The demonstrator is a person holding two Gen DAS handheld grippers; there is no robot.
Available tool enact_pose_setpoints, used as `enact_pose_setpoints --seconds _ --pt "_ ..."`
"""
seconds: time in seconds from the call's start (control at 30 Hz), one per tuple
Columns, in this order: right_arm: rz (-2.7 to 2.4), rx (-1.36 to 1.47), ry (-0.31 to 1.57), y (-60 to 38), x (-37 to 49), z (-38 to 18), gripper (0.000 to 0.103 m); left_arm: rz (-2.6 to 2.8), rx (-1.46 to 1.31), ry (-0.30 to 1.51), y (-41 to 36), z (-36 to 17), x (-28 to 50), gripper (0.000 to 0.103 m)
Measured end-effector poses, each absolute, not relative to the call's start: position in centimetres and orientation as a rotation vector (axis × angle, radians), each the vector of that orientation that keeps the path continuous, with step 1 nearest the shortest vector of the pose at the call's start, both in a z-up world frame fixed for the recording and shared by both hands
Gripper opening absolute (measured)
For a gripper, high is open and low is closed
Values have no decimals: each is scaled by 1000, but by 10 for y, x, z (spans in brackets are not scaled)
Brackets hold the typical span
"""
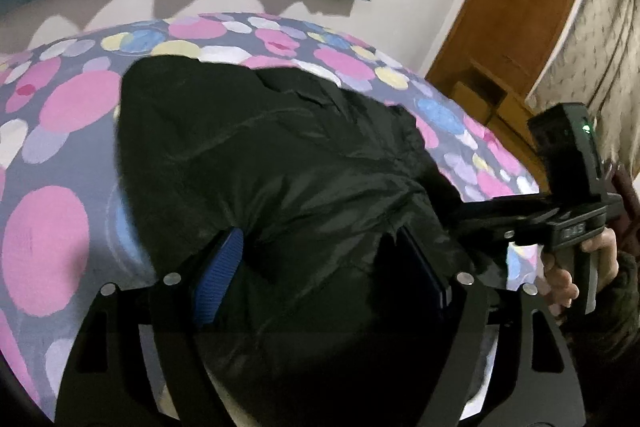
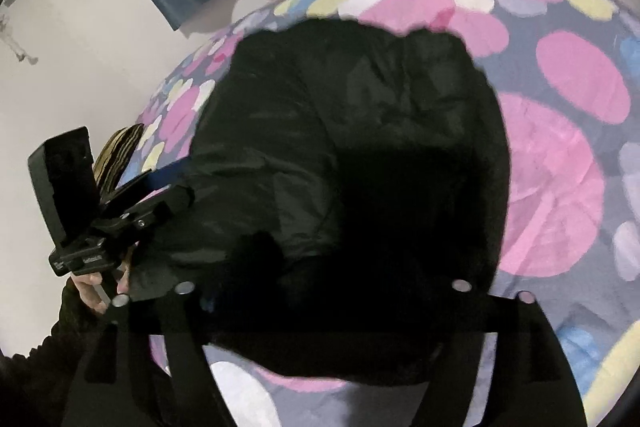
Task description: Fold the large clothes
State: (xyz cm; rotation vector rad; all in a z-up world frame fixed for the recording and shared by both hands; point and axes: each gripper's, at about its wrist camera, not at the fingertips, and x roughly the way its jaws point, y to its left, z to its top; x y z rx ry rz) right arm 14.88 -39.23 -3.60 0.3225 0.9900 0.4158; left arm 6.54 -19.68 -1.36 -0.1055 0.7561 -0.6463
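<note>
Left claw [image 1: 320, 267] wide open astride black jacket [image 1: 260, 155]; right claw's [image 2: 320, 291] opening indiscernible, fingertips lost in dark jacket.

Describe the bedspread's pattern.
Pink, yellow, blue and white spots on grey-blue bedspread; clearest in the right wrist view.

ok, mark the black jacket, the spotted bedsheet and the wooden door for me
black jacket [image 1: 280, 155], left wrist view, middle of its creased top surface
spotted bedsheet [image 2: 560, 167], right wrist view, big pink spot
wooden door [image 1: 516, 7], left wrist view, centre of its panel
</note>
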Motion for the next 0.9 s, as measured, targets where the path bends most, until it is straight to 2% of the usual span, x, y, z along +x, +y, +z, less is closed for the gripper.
enact_pose_setpoints --seconds 0.1,0.2,0.4,0.53,0.9 --pt "402 353 902 -409 144 -16 86 -617 -201 706 -171 -7 61 93" --pt "356 424 905 -427 154 -23 86 -606 -277 734 -153 -15 68 93" --pt "252 444 1050 -439 190 -77 87 -619 -481 835 -134 -53 85 96" --pt "311 569 1068 -448 200 -103 95 -647 -515 833 -137 -60 87 100" --pt "423 600 1031 -419 218 -105 92 -630 -467 838 -144 -60 85 101"
